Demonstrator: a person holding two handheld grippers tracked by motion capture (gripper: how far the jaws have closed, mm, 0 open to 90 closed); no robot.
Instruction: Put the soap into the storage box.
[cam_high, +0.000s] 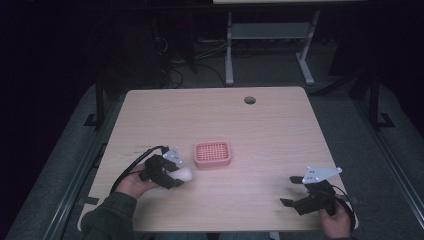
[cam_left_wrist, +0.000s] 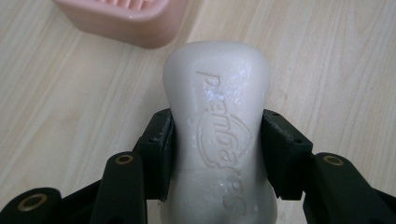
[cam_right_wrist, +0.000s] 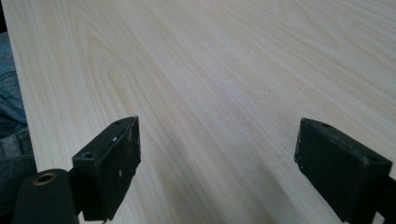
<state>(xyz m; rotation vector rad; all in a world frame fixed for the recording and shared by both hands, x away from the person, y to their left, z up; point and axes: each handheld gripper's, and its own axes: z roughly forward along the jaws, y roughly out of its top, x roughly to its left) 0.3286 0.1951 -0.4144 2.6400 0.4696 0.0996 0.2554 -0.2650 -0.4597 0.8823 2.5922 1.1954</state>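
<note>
A white bar of soap (cam_left_wrist: 219, 130) with embossed lettering is clamped between the pads of my left gripper (cam_left_wrist: 217, 154), which is shut on it. In the high view the left gripper (cam_high: 175, 177) holds the soap (cam_high: 185, 174) just above the table, a little to the left of a pink slotted soap dish (cam_high: 213, 153). A corner of the dish (cam_left_wrist: 126, 21) lies beyond the soap in the left gripper view. My right gripper (cam_high: 292, 191) stands open at the table's front right, and in its own view the right gripper (cam_right_wrist: 217, 163) has bare wood between its jaws.
The light wooden table (cam_high: 270, 135) has a round cable hole (cam_high: 249, 100) near its far edge. A desk frame (cam_high: 270, 40) and cables stand on the dark floor behind the table.
</note>
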